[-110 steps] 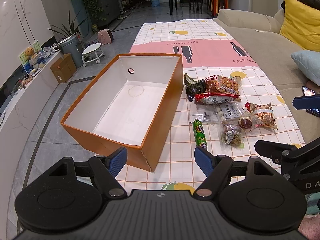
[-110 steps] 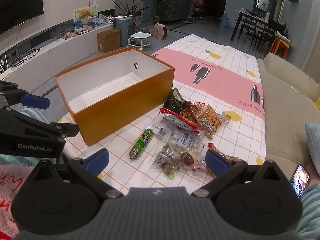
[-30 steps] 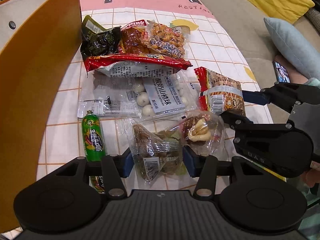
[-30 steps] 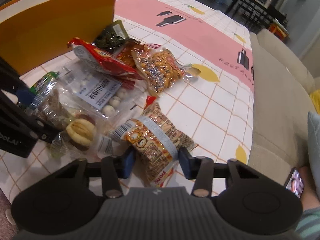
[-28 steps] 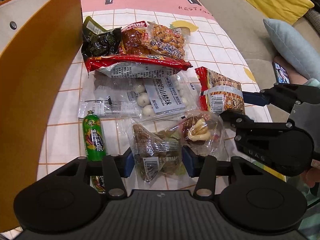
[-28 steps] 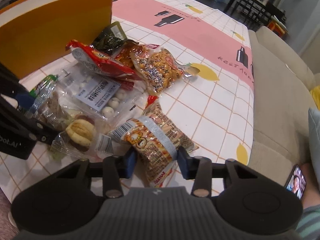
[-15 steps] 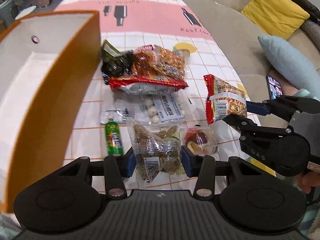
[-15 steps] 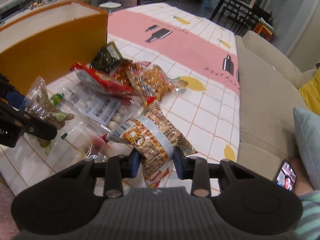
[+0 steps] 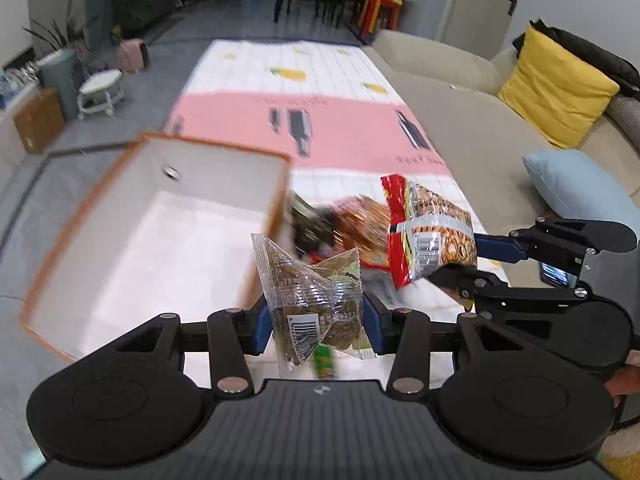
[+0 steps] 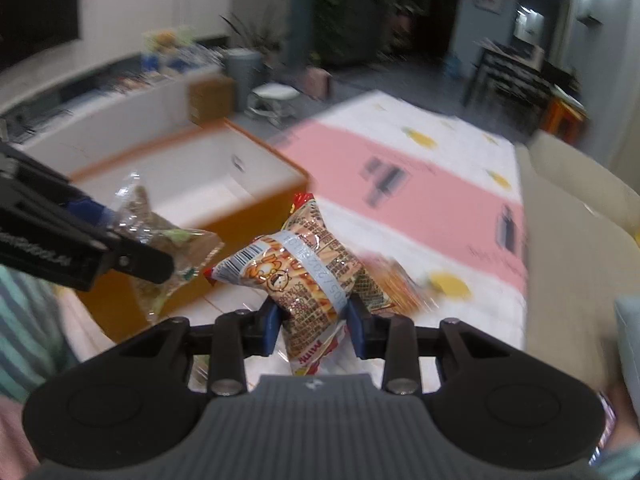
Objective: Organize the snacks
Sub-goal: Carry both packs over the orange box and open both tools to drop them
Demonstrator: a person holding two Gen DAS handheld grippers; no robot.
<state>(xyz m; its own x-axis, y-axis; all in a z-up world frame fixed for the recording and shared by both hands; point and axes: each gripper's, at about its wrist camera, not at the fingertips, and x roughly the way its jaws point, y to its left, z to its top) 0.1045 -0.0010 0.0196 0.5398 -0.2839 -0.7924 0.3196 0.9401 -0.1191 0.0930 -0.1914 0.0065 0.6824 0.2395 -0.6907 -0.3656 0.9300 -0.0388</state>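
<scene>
Two grips: left gripper (image 9: 318,322) pinching a clear packet (image 9: 312,300), right gripper (image 10: 314,330) pinching a peanut bag (image 10: 310,280). Both raised near the orange box (image 9: 160,232). Only from the left wrist, visible: remaining snacks (image 9: 340,228) just right of the box.

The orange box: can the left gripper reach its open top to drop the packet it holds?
Probably yes. The orange box is open and looks empty, nothing stands between it and the left gripper, whose jaws grip the clear snack packet above the table.

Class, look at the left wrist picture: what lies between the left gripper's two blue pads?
In the left wrist view, a clear snack packet with brown contents and a barcode sits pinched in the left gripper.
</scene>
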